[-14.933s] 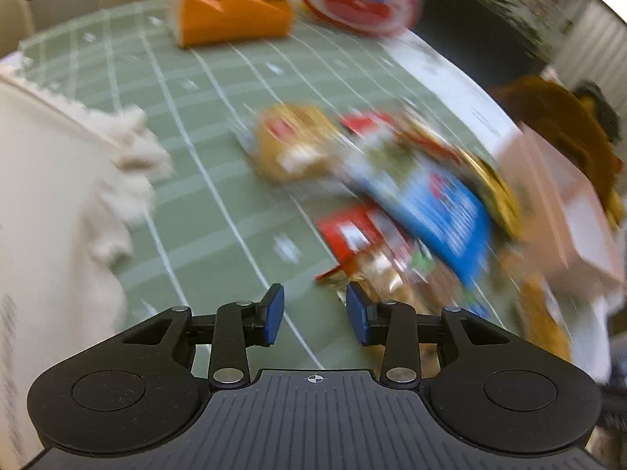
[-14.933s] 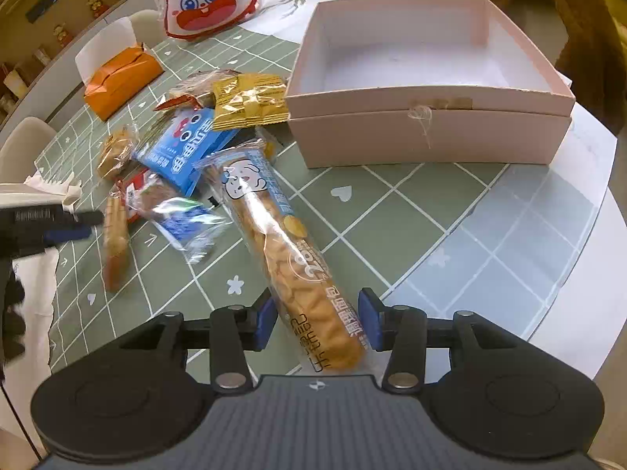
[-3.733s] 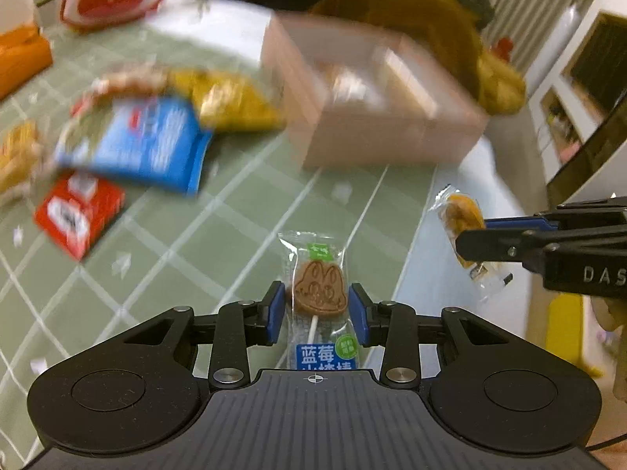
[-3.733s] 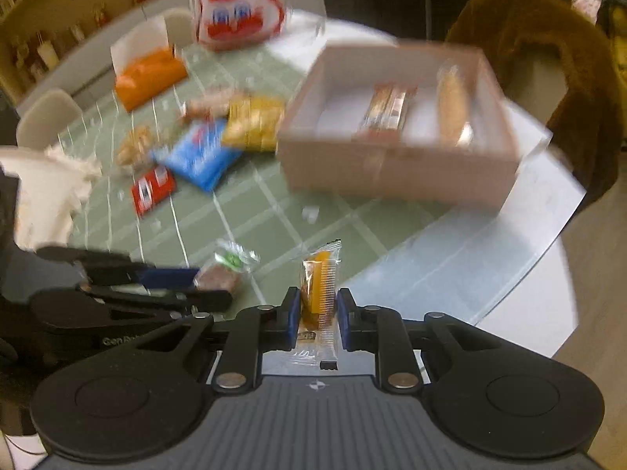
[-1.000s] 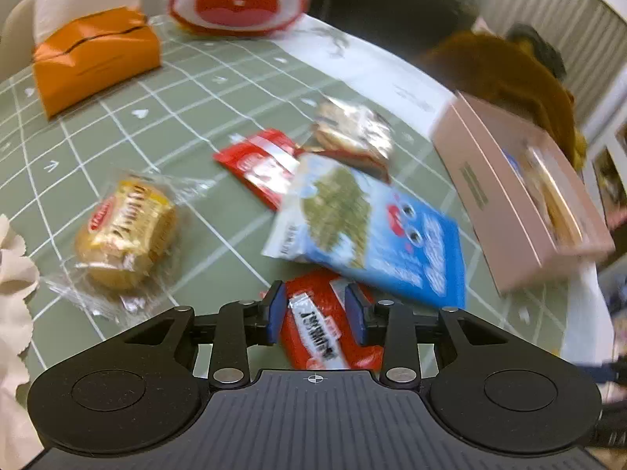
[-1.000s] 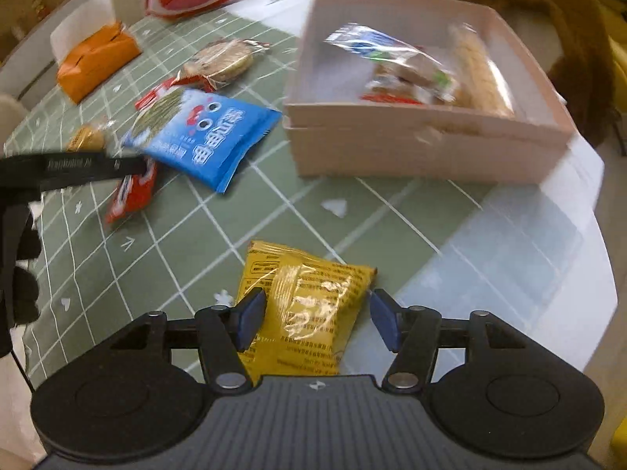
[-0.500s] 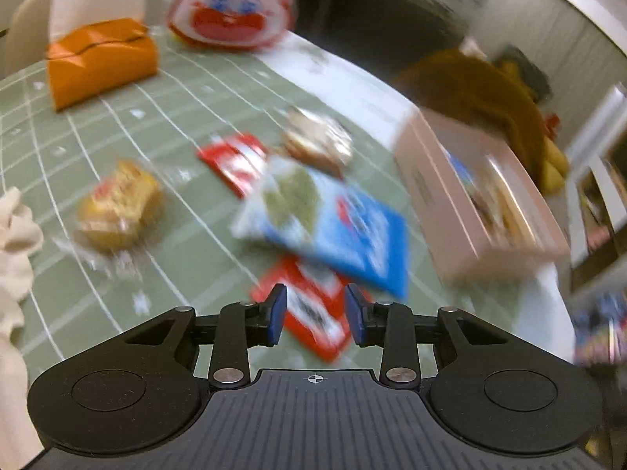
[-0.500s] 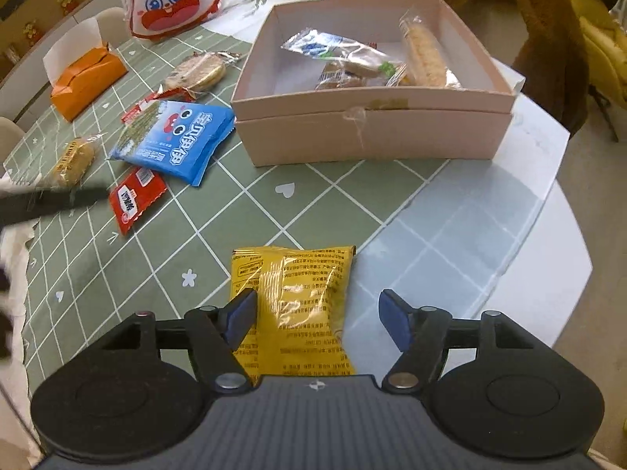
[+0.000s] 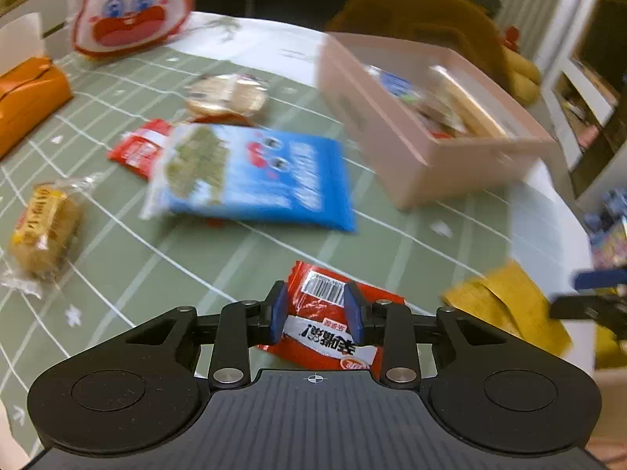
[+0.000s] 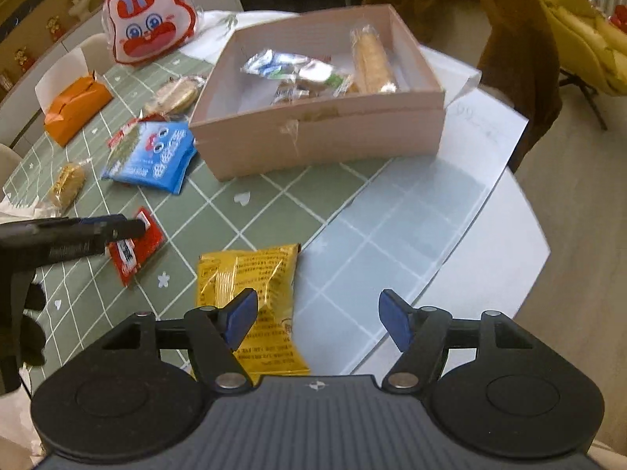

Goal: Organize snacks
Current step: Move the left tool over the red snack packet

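Observation:
My left gripper (image 9: 315, 311) is shut on a red snack packet (image 9: 325, 327), which also shows in the right wrist view (image 10: 135, 248) just above the tablecloth. My right gripper (image 10: 317, 319) is open wide and empty, over the table's near edge, with a yellow snack bag (image 10: 249, 297) lying under its left finger (image 10: 241, 315). The yellow bag also shows in the left wrist view (image 9: 509, 305). The pink box (image 10: 313, 133) holds several snacks, including a long biscuit pack (image 10: 372, 58). A blue bag (image 10: 151, 154) lies left of the box.
On the green checked cloth lie a round cracker pack (image 10: 174, 96), a small cake pack (image 10: 66, 182), another red packet (image 9: 139, 149), an orange tissue box (image 10: 76, 111) and a rabbit-face bag (image 10: 149, 31). A brown chair (image 10: 486, 11) stands behind the box.
My left gripper has closed on the red packet and swung right toward the box. My right gripper has let go of the yellow bag, opened wider and drawn back to the right.

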